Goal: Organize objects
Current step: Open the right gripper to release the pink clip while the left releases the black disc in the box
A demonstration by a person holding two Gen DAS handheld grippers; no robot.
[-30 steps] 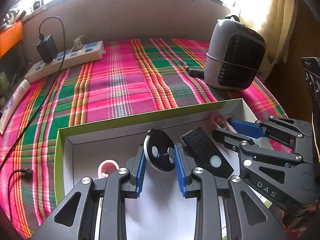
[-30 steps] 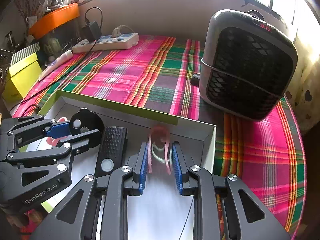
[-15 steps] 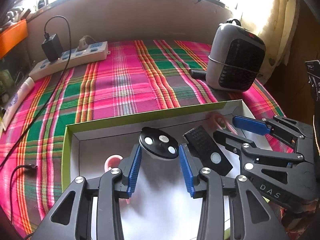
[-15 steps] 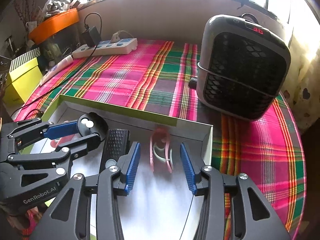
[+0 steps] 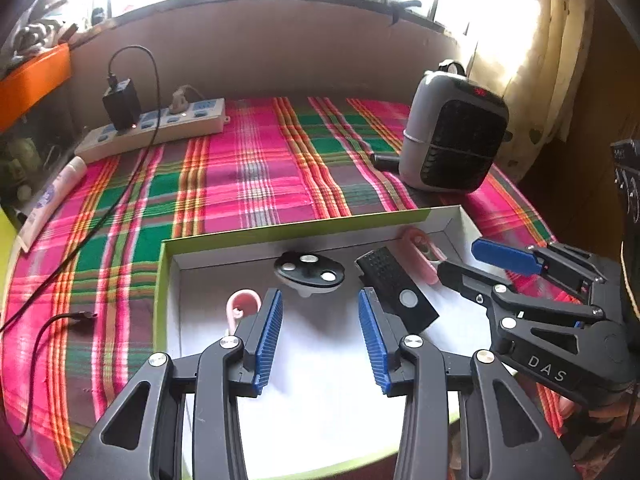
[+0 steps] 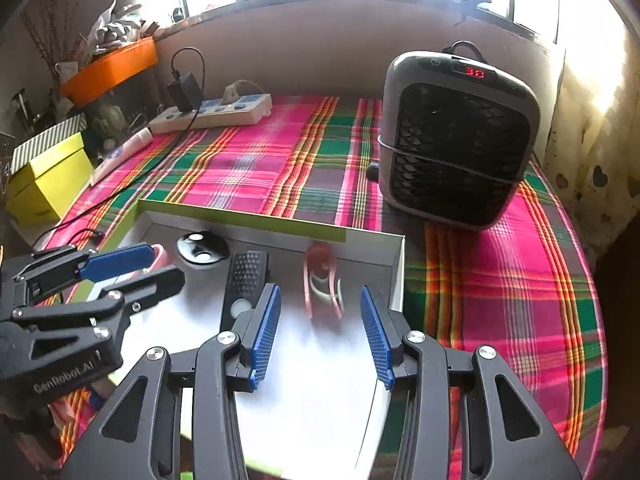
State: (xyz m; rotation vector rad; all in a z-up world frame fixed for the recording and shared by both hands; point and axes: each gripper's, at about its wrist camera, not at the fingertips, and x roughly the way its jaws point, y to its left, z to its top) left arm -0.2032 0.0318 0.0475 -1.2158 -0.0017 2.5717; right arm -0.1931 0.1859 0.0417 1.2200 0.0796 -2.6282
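A shallow white box with a green rim (image 5: 280, 232) (image 6: 240, 214) lies on the plaid cloth. In it lie a black disc with silver studs (image 5: 309, 269) (image 6: 202, 246), a black remote-like bar (image 5: 394, 290) (image 6: 244, 276), a pink clip (image 5: 240, 305) at left and a pink-and-white clip (image 5: 418, 252) (image 6: 322, 284) at right. My left gripper (image 5: 320, 336) is open and empty, just behind the disc. My right gripper (image 6: 320, 334) is open and empty, just behind the pink-and-white clip; it also shows in the left wrist view (image 5: 476, 260).
A grey fan heater (image 5: 452, 136) (image 6: 456, 140) stands right of the box. A power strip with a charger (image 5: 156, 124) (image 6: 212, 112) lies at the back left. A loose cable end (image 5: 78, 316) lies left of the box. A yellow box (image 6: 44, 178) sits far left.
Both grippers have opened and drawn back. The left let go of the black disc, which now lies flat in the box. The right let go of the pink-and-white clip.
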